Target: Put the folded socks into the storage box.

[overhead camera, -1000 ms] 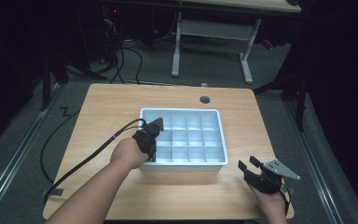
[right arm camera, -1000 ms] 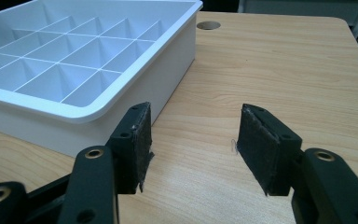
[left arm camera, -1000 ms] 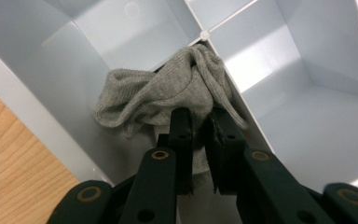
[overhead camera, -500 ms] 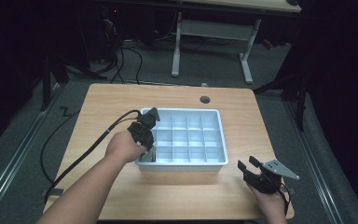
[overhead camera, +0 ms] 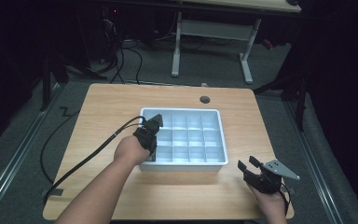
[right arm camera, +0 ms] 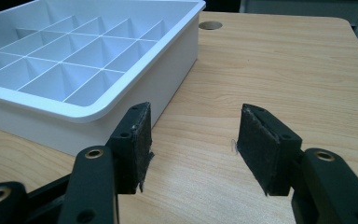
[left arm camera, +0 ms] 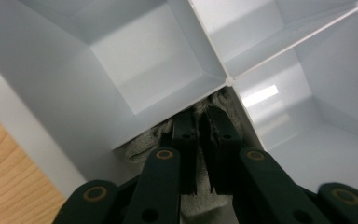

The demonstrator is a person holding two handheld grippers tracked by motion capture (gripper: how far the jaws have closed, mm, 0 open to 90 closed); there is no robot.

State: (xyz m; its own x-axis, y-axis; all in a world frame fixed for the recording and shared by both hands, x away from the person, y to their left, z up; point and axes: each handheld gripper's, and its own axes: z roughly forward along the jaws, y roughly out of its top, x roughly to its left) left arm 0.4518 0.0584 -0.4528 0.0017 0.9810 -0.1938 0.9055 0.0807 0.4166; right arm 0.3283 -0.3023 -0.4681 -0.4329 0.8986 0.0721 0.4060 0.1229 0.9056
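a dim lab or office workroom: a wooden desk (overhead camera: 121,102) with a cable hole (overhead camera: 205,99) near its far edge, grey carpet (overhead camera: 23,140), cables (overhead camera: 121,51) on the floor, and a second desk's white legs (overhead camera: 177,46) behind.

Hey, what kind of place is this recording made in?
Probably a lab or workshop: a wooden table with a cable hole, loose cables on grey carpet behind it, and another desk frame beyond.

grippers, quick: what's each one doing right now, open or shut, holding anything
Left tongs: shut, down in a compartment of the white tray, on a grey cloth-like thing.
Right tongs: open, holding nothing, over the table.
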